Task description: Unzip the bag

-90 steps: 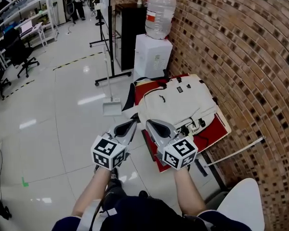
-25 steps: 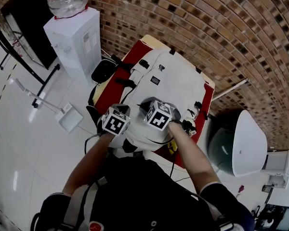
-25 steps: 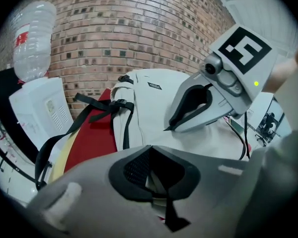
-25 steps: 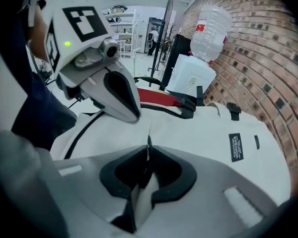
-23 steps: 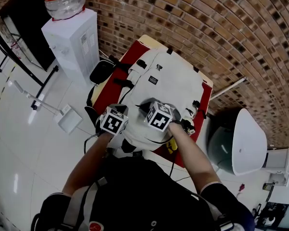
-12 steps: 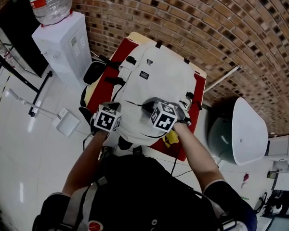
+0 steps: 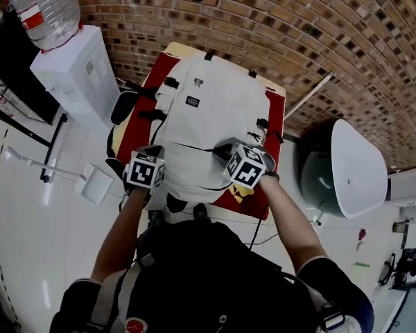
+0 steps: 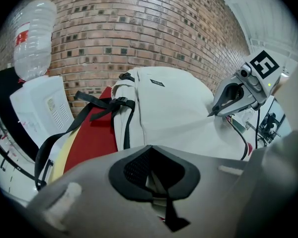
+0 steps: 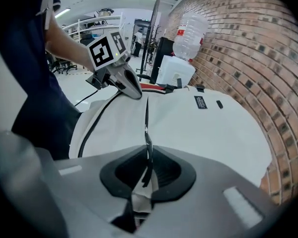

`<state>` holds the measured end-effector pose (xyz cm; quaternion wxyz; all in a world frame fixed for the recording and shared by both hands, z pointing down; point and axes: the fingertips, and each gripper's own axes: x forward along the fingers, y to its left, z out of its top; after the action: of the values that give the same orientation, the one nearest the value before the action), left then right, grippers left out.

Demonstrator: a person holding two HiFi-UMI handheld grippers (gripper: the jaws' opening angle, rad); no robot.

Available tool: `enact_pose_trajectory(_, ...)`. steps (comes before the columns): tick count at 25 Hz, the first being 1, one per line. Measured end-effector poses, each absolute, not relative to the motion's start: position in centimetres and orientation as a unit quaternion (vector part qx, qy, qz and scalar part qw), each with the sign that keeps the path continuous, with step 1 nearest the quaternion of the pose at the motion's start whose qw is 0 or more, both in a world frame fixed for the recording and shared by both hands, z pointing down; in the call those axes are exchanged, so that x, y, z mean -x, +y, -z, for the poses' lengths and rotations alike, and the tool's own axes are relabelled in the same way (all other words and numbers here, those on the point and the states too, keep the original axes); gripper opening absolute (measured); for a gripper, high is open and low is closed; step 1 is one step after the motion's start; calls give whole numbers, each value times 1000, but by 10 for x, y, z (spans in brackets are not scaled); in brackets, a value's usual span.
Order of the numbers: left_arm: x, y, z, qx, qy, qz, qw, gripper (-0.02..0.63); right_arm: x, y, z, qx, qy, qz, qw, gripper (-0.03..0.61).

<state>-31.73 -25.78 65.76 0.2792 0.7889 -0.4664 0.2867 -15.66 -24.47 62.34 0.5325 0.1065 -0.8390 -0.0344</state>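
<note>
White soft fabric backpack point(image 7: 218, 116), head view: flat on your red-covered desk point(image 7: 276, 103). Left gripper point(image 8: 156, 182) view: clamped on limp cloth at its near edge. Right gripper point(image 9: 146, 175) view: pinching the thin black zipper pull point(image 9: 147, 138). Draw there, since the light cloth will likely bunch.

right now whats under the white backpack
A red mat shows along both sides of the white backpack, over a cream tabletop. Whatever lies directly beneath it is covered.
</note>
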Motion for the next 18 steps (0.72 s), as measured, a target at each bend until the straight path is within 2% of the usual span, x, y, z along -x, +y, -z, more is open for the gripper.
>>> enact_pose_trajectory(18, 317, -258, -658, -791, -454, -303, 274, 0, 69, -244, -627, -231, -819, -48, 524, 38)
